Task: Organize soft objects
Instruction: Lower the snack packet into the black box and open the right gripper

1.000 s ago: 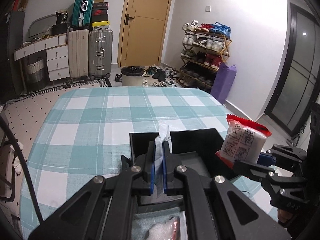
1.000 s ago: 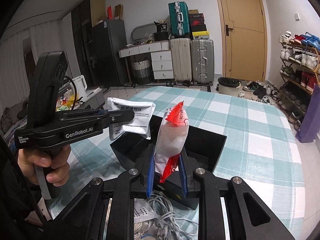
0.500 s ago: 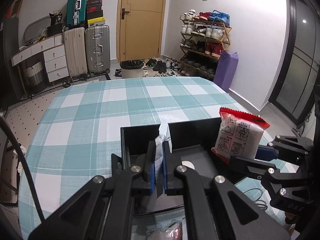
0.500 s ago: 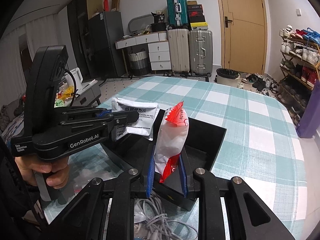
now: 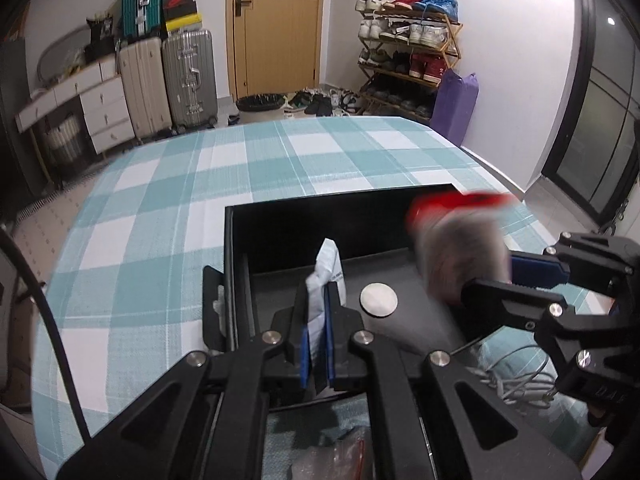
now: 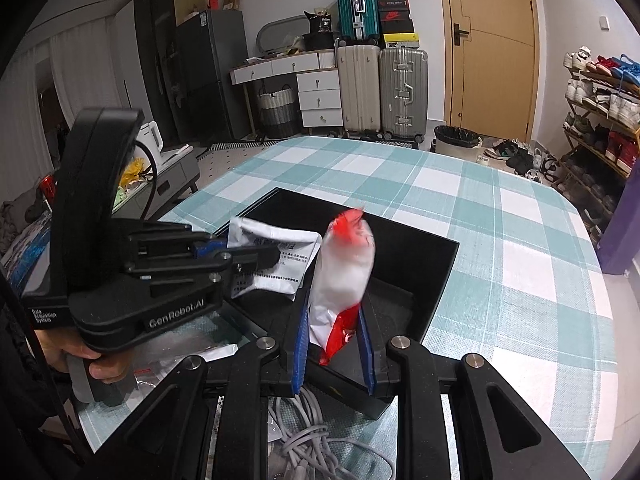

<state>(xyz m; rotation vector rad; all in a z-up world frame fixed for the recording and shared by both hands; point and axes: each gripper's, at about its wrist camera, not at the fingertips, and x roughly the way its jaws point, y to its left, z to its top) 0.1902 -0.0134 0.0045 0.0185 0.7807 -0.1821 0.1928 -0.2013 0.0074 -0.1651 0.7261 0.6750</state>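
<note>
Leftmost, the left gripper (image 5: 316,324) has its jaws clamped on a white printed sachet (image 5: 326,276), which stands upright between them above the floor of the black box (image 5: 320,216). Further right, the right gripper (image 6: 334,344) has its jaws closed on a red-and-white snack packet (image 6: 344,268), blurred, rising from them over the box's near edge. White cables (image 6: 316,444) lie on the checked desk (image 6: 500,216) beneath those jaws.
</note>
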